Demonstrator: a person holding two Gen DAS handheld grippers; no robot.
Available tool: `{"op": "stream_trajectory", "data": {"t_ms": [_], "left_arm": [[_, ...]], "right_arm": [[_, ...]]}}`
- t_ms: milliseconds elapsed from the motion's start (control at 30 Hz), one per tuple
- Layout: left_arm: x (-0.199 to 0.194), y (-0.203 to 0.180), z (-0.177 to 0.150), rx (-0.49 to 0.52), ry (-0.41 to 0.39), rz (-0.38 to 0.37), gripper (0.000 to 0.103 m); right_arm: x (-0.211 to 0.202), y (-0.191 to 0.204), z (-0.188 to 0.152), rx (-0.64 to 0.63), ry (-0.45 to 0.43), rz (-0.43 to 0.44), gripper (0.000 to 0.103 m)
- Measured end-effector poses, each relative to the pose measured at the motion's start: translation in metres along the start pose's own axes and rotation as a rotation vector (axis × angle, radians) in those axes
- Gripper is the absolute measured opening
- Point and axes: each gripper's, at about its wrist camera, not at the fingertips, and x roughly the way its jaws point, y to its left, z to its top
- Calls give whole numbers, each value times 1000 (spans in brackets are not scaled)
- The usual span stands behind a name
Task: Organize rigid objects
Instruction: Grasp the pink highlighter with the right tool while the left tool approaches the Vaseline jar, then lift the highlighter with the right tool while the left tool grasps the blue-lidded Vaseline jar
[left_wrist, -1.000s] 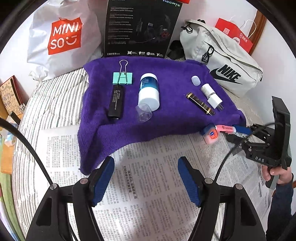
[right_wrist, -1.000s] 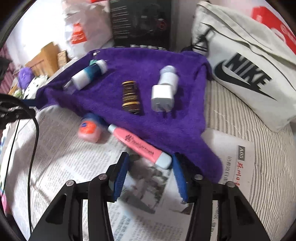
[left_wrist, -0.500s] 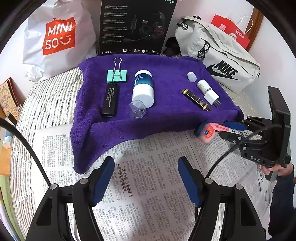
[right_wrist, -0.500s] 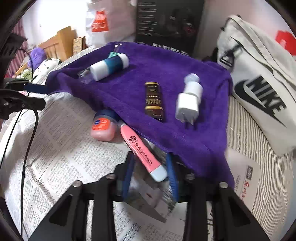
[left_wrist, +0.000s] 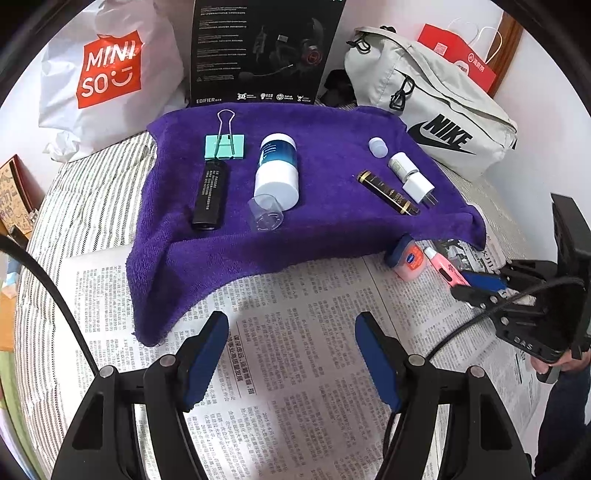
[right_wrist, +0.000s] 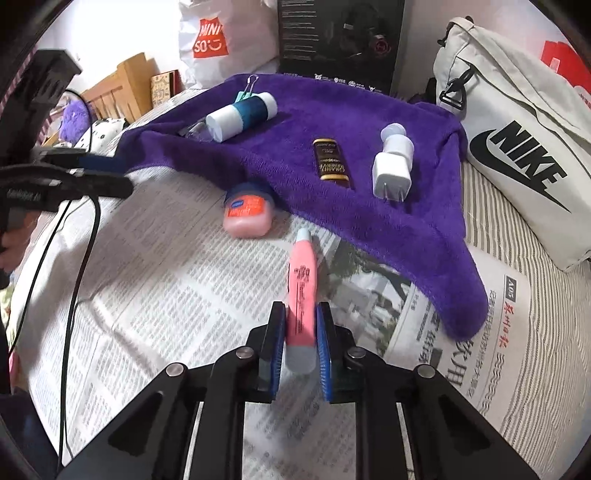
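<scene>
My right gripper (right_wrist: 301, 332) is shut on a pink tube (right_wrist: 302, 284), lifted just above the newspaper; it also shows in the left wrist view (left_wrist: 445, 269). A small pink jar (right_wrist: 248, 215) sits at the edge of the purple towel (right_wrist: 332, 122). On the towel lie a white charger plug (right_wrist: 391, 171), a dark gold-trimmed tube (right_wrist: 330, 164), a white and teal bottle (left_wrist: 277, 171), a black stick (left_wrist: 210, 195) and a green binder clip (left_wrist: 224, 146). My left gripper (left_wrist: 291, 354) is open and empty over the newspaper.
A white Nike bag (right_wrist: 517, 122) lies right of the towel. A black headset box (left_wrist: 262, 51) and a Miniso bag (left_wrist: 110, 70) stand behind it. Newspaper (left_wrist: 295, 369) covers the striped bed in front. A clear cap (left_wrist: 266, 215) lies by the bottle.
My right gripper has closed on the pink tube and turned it to point away from the towel edge. My left gripper has drawn back a little and stays open.
</scene>
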Motion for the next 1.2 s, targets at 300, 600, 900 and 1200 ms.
{"op": "stream_trajectory", "data": {"t_ms": [300,600,900,1200], "left_arm": [[-5,0,1,-10,-20,-4,69],[7,-50,9,25,-32,-19,69],[36,-92,29,-14,-24,17,69],[64,-114,32,25,0,68,69]], "right_arm": [[-5,-8,-5,41,-3,-30,15],[-33,-46,-36,194,-2,-93,15],[-52,-68,-55,239,-14,-139,15],[-50,-77,-67,274,-9,-129,15]]}}
